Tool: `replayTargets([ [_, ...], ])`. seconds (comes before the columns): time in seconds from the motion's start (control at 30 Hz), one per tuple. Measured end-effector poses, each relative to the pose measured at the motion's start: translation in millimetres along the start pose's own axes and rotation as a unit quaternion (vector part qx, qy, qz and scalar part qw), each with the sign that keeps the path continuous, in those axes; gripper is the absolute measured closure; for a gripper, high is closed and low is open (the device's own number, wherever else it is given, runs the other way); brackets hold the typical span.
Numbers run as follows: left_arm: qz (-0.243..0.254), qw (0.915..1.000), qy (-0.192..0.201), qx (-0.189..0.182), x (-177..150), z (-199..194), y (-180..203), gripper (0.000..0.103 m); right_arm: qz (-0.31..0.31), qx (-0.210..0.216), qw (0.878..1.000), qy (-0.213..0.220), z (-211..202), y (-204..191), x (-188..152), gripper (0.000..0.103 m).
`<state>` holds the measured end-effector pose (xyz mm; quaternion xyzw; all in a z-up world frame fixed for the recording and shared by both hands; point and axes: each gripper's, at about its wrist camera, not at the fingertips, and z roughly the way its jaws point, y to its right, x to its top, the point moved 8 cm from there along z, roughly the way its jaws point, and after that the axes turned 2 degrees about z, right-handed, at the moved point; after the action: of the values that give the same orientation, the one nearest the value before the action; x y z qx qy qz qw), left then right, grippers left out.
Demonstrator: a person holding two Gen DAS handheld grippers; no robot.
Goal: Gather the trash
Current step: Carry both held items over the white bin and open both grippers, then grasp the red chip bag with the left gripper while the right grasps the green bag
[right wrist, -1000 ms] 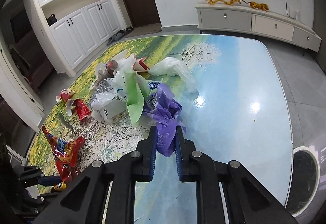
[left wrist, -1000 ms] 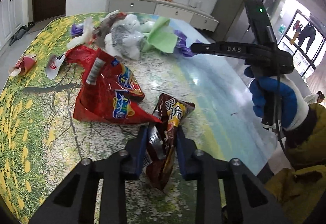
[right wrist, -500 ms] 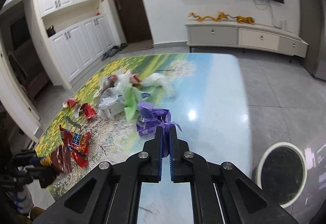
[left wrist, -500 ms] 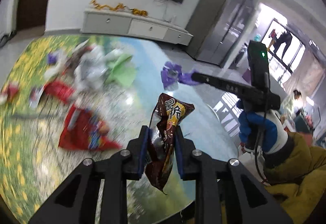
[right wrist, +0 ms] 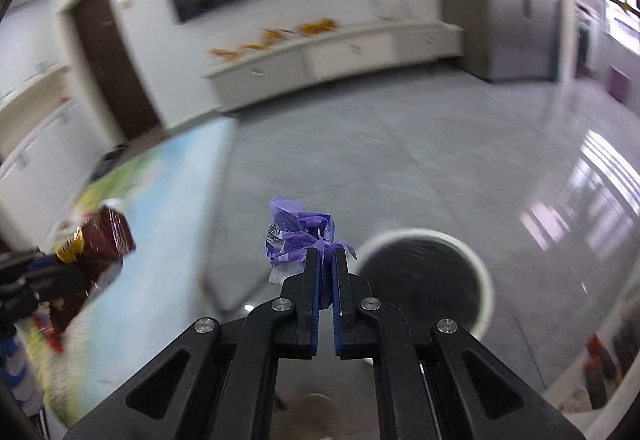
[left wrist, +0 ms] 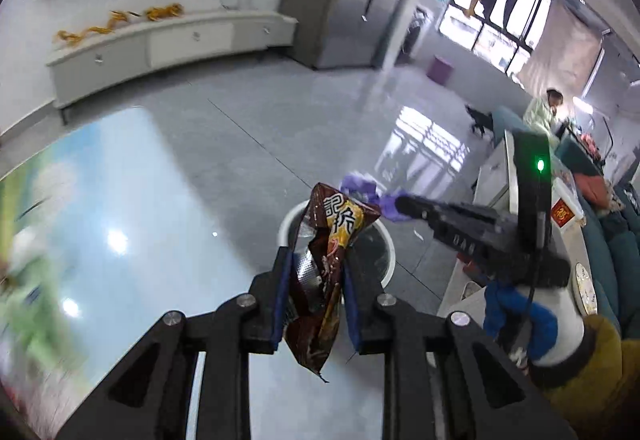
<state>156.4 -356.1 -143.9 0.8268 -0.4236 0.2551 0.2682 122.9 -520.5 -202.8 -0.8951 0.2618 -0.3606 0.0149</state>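
The left wrist view looks forward and down along its black two-finger left gripper, close over the near edge of the glossy landscape-printed table, facing the round white-rimmed trash bin on the grey floor; the right gripper enters from the right. The right wrist view looks along the right gripper from farther right, the same bin near. Both share the bin, the table and the far long white cabinet.

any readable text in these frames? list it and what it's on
"DAS": on the black body of the right gripper, in the left wrist view.
Large Chinese characters on the brown snack wrapper held in the left gripper: I can't read them reliably.
Red tag far right: too small to read.
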Motion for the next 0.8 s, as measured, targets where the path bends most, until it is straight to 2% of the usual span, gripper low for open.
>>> replayTargets([
  [0.13, -0.012, 0.9981, -0.054, -0.026, 25.2, 81.4, 14.9, 0.076, 0.051, -0.03, 0.997, -0.039, 46.2, 55.3, -10.8, 0.097],
  [0.17, -0.017, 0.9969, -0.067, -0.036, 29.9, 100.9, 17.3, 0.074, 0.064, -0.032, 0.996, -0.044, 56.5, 66.4, -13.4, 0.094],
  [0.23, -0.033, 0.9938, -0.092, -0.053, 33.2, 133.3, 18.8, 0.06, 0.088, -0.038, 0.994, -0.053, 79.1, 87.3, -17.2, 0.091],
  [0.3, -0.042, 0.9923, -0.102, -0.056, 35.6, 155.7, 19.3, 0.049, 0.105, -0.042, 0.992, -0.061, 92.4, 98.9, -21.8, 0.062],
  [0.37, -0.049, 0.992, -0.103, -0.054, 37.5, 164.9, 17.6, 0.047, 0.117, -0.054, 0.99, -0.064, 98.9, 104.0, -26.9, 0.059],
  [0.43, -0.053, 0.9919, -0.101, -0.055, 38.2, 162.4, 18.5, 0.047, 0.119, -0.057, 0.989, -0.061, 94.5, 105.2, -32.1, 0.059],
  [0.57, -0.052, 0.9959, -0.068, -0.028, 43.5, 133.3, 14.4, 0.047, 0.101, -0.055, 0.992, -0.044, 70.8, 86.8, -31.0, 0.059],
  [0.63, -0.059, 0.997, -0.044, -0.023, 42.0, 102.2, 10.3, 0.047, 0.09, -0.044, 0.994, -0.035, 62.3, 74.8, -21.7, 0.059],
  [0.8, -0.044, 0.9987, 0.017, 0.017, 35.1, 15.2, -2.2, 0.046, 0.039, 0.009, 0.999, -0.008, 30.7, 7.1, -1.7, 0.059],
])
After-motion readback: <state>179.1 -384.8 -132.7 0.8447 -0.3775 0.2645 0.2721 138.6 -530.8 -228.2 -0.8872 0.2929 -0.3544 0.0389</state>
